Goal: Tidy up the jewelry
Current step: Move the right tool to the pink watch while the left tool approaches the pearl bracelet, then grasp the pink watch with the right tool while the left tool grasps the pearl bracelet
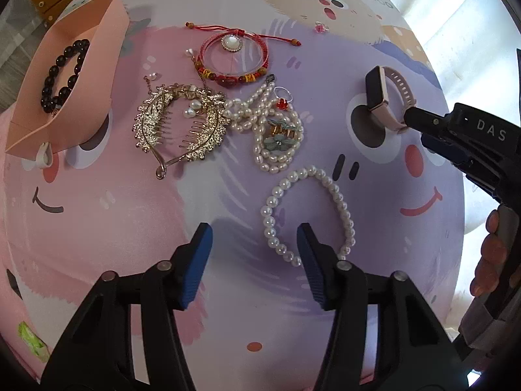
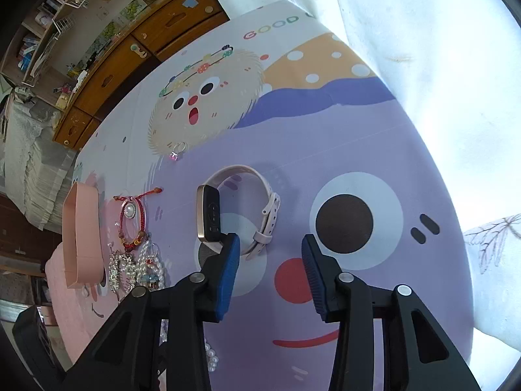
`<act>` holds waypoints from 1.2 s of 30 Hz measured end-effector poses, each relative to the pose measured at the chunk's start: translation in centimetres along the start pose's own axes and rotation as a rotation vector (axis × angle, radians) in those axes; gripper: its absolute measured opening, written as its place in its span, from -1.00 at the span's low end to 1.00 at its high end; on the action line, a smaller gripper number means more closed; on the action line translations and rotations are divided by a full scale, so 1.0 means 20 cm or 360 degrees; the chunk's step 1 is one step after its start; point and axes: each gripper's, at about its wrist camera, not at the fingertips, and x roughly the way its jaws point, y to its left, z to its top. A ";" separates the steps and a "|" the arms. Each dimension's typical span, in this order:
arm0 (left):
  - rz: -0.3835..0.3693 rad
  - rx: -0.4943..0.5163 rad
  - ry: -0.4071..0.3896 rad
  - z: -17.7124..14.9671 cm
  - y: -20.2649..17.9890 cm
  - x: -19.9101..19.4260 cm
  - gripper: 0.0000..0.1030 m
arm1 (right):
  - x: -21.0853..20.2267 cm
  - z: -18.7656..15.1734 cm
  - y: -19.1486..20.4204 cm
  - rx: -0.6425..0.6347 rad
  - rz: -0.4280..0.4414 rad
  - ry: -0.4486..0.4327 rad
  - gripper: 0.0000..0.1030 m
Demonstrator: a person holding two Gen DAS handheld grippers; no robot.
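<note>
at the bench's left edge the pink tray (image 1: 65,75) already holds a black bead bracelet (image 1: 62,75). the left tongs (image 1: 254,260) hover wide open and empty above the pearl bracelet (image 1: 309,215), level over mid-bench. toward the right, the right tongs (image 2: 270,273), open and empty, angle down at the pink watch (image 2: 241,208); the judged next move is closing on its strap.

"GOOD" on tablecloth (image 2: 325,137); "DAS" on right tongs (image 1: 420,130).
</note>
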 end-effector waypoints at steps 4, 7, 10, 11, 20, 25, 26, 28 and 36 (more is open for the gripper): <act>0.0038 0.0038 -0.0039 -0.01 -0.03 0.02 -0.26 | 0.04 0.02 0.01 -0.0020 0.0014 -0.0004 -0.25; 0.0066 0.0068 -0.0062 -0.02 -0.05 0.04 -0.36 | 0.05 0.02 0.02 -0.0064 0.0002 -0.0016 -0.41; 0.0104 0.0070 -0.0084 -0.03 -0.05 0.03 -0.52 | 0.05 0.02 0.03 -0.0091 0.0004 -0.0022 -0.57; 0.0100 0.0064 -0.0087 -0.03 -0.05 0.03 -0.59 | 0.06 0.03 0.03 -0.0099 0.0016 -0.0017 -0.66; 0.0022 -0.0049 -0.0097 -0.05 0.03 0.01 -0.90 | 0.06 0.02 0.03 -0.0108 0.0071 0.0011 -0.78; -0.0044 -0.0090 -0.0092 -0.05 0.06 0.01 -0.90 | 0.00 0.00 0.02 -0.0119 0.0058 -0.0026 -0.79; -0.0056 -0.0100 -0.0093 -0.06 0.07 0.00 -0.90 | -0.01 0.00 0.02 -0.0119 0.0057 -0.0032 -0.79; -0.0068 -0.0105 -0.0099 -0.06 0.08 0.00 -0.90 | -0.03 -0.01 0.03 -0.0120 0.0053 -0.0041 -0.79; -0.0151 -0.0064 -0.0219 -0.08 0.13 -0.15 -0.90 | -0.16 -0.07 0.11 -0.0187 0.0060 -0.0084 -0.79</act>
